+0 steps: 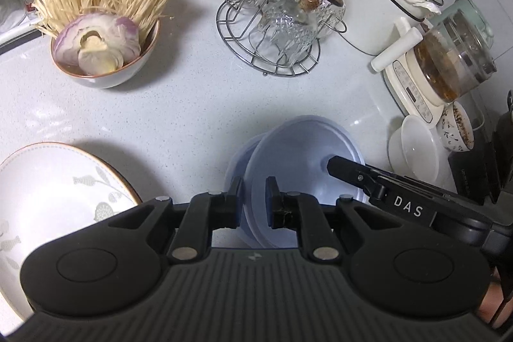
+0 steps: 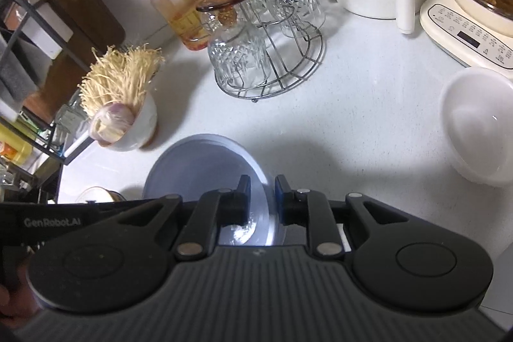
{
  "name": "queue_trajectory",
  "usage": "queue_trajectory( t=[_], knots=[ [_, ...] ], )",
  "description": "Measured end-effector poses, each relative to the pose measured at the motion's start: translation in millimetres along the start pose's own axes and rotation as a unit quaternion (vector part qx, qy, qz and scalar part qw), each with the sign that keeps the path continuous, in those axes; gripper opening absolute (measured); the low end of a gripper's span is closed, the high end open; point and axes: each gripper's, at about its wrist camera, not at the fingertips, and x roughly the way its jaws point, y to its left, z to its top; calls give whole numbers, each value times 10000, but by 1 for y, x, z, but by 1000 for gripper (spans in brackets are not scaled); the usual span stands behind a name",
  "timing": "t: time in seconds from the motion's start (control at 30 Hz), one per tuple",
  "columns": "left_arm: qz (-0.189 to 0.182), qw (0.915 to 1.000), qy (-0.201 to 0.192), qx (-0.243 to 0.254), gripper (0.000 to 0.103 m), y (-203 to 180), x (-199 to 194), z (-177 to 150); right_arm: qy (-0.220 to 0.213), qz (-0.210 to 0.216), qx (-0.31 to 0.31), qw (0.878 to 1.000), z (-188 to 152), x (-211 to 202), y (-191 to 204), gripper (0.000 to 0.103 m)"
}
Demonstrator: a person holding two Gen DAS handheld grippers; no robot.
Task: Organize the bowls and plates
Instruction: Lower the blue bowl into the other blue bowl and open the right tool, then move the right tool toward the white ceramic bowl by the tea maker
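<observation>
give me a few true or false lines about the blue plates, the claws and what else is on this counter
1. Both claws grip blue plates. True: the left claw and the right claw each pinch a rim.
2. The bowl of noodles is empty. False: it holds noodles and a cut onion.
3. Glasses hang upside down on a wire rack. True.
4. The jar has a green lid. False: its lid is red.
</observation>
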Motion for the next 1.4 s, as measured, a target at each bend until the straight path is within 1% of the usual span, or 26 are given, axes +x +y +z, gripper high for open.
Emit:
queue_trajectory(
  t=[0.1,0.17,0.2,0.23,0.27,0.4,0.6,0.63,0.7,0.9,1.0,1.2,1.4],
  knots=[
    [-31,10000,-27,11,16,0,-3,1,-73,8,-36,10000,0,-3,1,21],
    [-69,9999,-53,94,22,-1,-7,2,-158,-9,-147,9998,1,-7,4,22],
    [-68,9998,-83,141,29,-2,-10,3,-222,-56,-196,9995,1,-10,6,33],
    [-50,9997,-130,197,33,-4,-14,3,-302,-95,-218,9993,2,-13,7,42],
    [-46,9995,-175,247,34,-5,-17,3,-395,-105,-225,9989,3,-17,9,55],
    [-133,9987,-403,279,34,-9,-36,6,-586,-131,-252,9979,8,-33,15,55],
    [-166,9942,-873,606,34,-25,-74,11,-1036,-249,-205,9941,12,-67,25,55],
    [-152,9931,-933,687,34,-28,-80,10,-1110,-274,-202,9932,12,-74,26,55],
    [-12,9912,-1001,871,34,-33,-87,10,-1252,-338,-213,9913,12,-86,30,55],
    [-74,9878,-1154,1039,34,-38,-112,2,-1624,-475,-222,9853,10,-118,36,55],
    [-137,9871,-1246,993,34,-36,-122,-2,-1796,-521,-257,9820,6,-133,39,55],
    [-227,9861,-1308,996,34,-39,-129,-9,-1933,-619,-291,9787,-1,-148,40,55],
    [-347,9845,-1301,1123,34,-56,-134,-11,-2076,-604,-146,9762,-5,-167,35,55]
  ],
)
